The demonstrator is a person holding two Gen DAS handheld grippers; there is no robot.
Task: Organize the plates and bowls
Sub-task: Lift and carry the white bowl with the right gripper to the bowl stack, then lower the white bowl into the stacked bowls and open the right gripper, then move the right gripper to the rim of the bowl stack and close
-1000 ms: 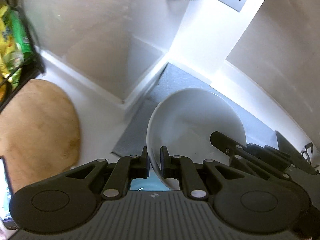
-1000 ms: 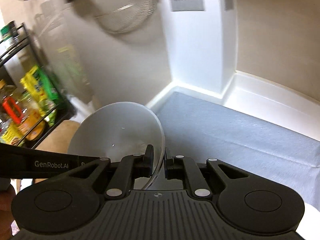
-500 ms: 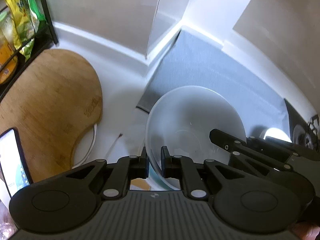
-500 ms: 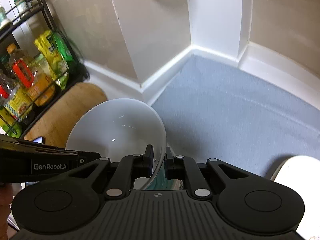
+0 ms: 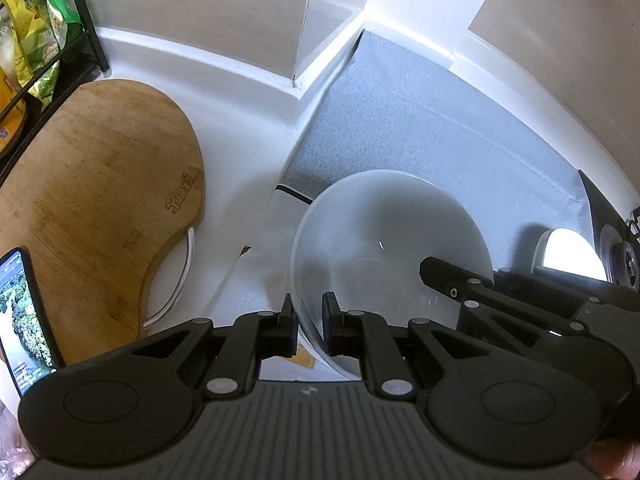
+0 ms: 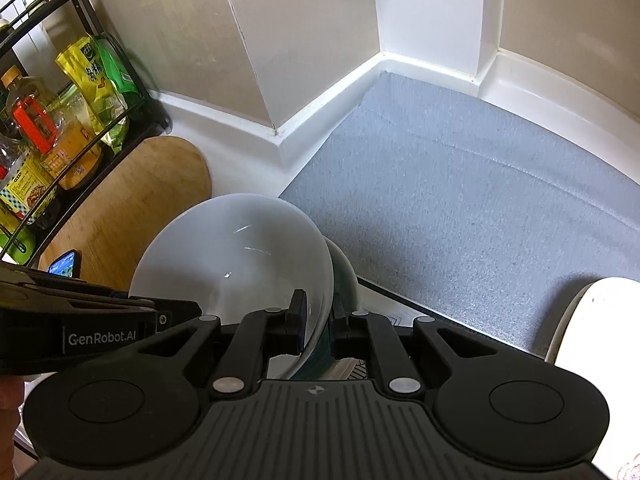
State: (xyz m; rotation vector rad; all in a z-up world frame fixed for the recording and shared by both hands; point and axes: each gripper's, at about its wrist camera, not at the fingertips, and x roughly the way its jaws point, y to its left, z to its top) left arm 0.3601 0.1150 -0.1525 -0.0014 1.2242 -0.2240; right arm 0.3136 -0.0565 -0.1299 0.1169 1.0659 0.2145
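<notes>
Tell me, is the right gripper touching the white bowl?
Touching. In the right wrist view the right gripper has one finger inside and one outside the white bowl, pads clamped on its rim with no gap visible.

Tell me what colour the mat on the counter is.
The mat is plain grey with a fine woven texture; the right wrist view shows it best.

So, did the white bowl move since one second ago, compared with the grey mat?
Yes. The white bowl, gripped on its rim by both grippers, came down and back from the wall corner: in the right wrist view it now sits at the near left corner of the grey mat.
</notes>
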